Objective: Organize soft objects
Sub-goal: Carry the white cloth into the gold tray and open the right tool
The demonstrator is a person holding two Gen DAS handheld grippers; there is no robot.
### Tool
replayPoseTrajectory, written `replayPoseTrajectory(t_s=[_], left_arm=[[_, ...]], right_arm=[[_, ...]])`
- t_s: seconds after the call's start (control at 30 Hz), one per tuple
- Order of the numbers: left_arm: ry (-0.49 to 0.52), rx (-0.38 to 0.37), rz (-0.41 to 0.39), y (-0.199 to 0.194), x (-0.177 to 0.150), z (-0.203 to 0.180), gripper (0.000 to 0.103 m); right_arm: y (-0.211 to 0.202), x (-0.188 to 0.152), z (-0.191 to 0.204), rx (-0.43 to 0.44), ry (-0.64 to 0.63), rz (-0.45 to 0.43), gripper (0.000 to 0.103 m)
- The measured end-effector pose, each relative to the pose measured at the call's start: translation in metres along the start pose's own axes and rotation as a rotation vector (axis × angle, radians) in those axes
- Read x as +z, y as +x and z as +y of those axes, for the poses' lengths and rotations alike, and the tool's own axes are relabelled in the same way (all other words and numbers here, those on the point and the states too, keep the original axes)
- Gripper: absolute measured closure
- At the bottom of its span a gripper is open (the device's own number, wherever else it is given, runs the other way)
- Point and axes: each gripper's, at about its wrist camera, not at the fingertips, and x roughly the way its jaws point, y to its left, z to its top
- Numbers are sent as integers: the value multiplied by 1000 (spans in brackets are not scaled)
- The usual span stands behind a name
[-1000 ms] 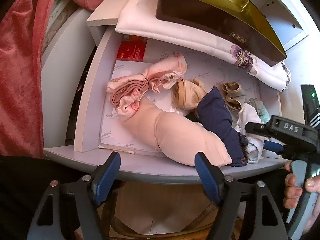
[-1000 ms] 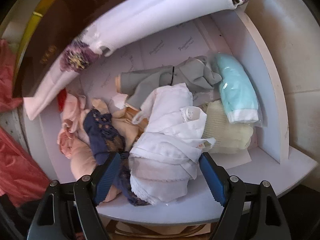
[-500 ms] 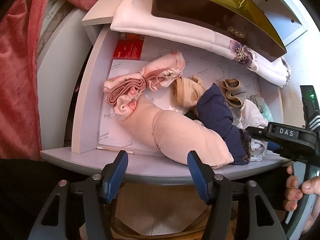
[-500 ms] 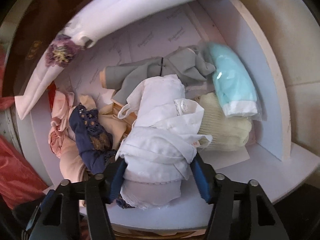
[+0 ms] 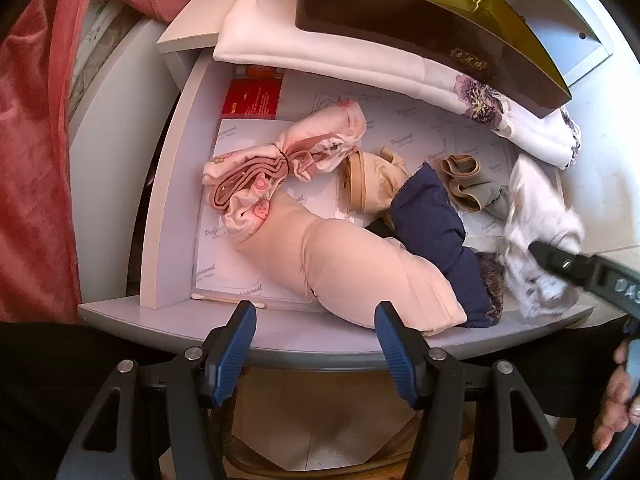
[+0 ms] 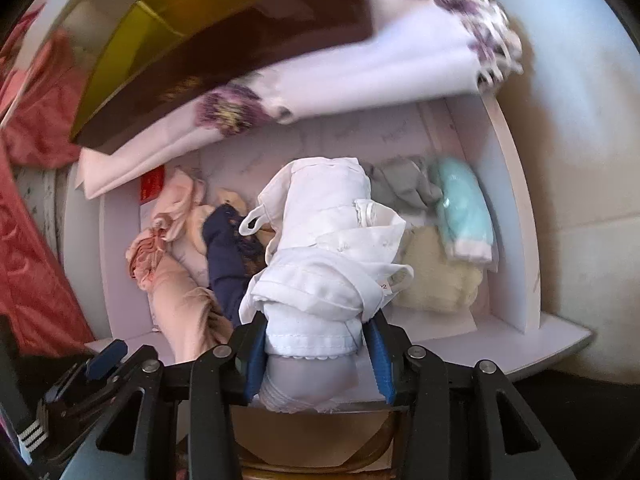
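One item, the white rolled garment [image 6: 324,256], has now been clamped by the right gripper [image 6: 316,360] and raised off the drawer [image 6: 516,240] pile, so relocation can follow; left gripper [image 5: 314,336] is held open, empty, at the front edge

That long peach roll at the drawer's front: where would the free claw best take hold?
Grip the peach roll at its thick near end, from the front, straddling its width. That end overhangs the drawer lip, directly ahead of the open left claw.
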Motion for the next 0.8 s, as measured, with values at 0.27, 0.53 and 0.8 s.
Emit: replayPoseTrajectory(t_s=[0.27, 0.53, 0.8], left_arm=[[21, 5, 1, 2, -2, -4, 43], [18, -6, 4, 4, -2, -5, 44], [3, -27, 2, 4, -2, -2, 44]], right_arm=[[-53, 13, 38, 88, -146, -201, 59], [-102, 77, 49, 126, -93, -336, 58], [-75, 153, 52, 36, -25, -313, 58]])
